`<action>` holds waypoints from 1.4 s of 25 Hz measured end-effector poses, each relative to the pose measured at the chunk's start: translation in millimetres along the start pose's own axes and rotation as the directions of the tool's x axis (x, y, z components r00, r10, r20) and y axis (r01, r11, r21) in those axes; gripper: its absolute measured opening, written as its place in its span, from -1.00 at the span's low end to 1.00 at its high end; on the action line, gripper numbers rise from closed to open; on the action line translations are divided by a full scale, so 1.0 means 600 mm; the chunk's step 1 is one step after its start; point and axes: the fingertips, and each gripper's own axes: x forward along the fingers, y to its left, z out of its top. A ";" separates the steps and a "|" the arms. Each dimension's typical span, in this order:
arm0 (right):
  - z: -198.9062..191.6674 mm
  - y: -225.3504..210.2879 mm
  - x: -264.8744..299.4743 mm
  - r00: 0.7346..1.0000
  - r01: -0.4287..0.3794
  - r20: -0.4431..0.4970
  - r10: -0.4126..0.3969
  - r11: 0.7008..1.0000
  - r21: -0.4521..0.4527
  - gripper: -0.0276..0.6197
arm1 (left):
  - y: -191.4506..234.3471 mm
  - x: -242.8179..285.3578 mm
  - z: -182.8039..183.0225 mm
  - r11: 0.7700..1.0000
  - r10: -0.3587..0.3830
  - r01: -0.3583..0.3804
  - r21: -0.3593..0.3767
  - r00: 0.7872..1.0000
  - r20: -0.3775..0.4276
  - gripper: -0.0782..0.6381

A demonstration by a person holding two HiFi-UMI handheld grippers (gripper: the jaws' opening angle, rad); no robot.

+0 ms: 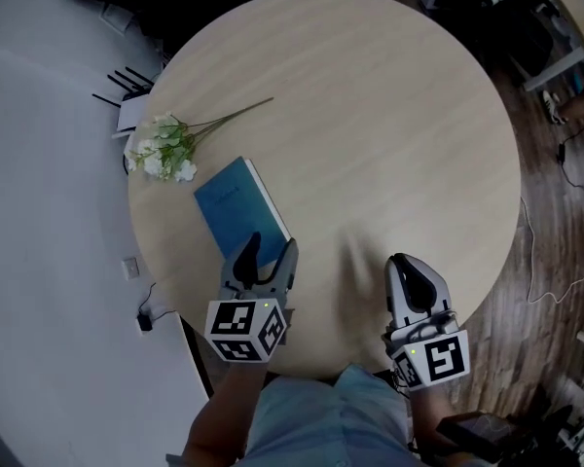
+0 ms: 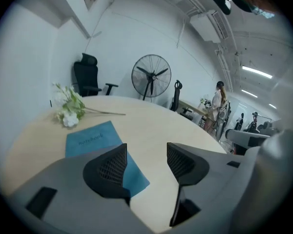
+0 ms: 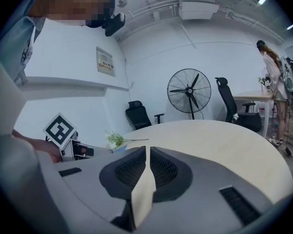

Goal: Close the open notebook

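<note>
Blue notebook (image 1: 241, 210) lies shut, cover up, on the round table (image 1: 399, 115) just beside the flower sprig (image 1: 165, 149), so closing looks done. What's left, I'd judge, is backing off clean: lift L gripper (image 1: 271, 251) away w/o catching the near corner, then check the cover sits flat. L jaws are spread, nothing btwn them. R gripper (image 1: 410, 278) is pressed together, empty, well apart from the book. Head view gives the layout. Only the left gripper view makes the cover lettering legible and shows a fan (image 2: 151, 76) behind.
</note>
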 end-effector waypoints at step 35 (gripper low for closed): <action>0.218 0.248 -0.135 0.898 -0.279 0.195 0.395 0.852 -0.443 -0.76 | -0.141 -0.482 0.148 0.886 0.353 -0.463 0.011 0.692 0.630 -0.73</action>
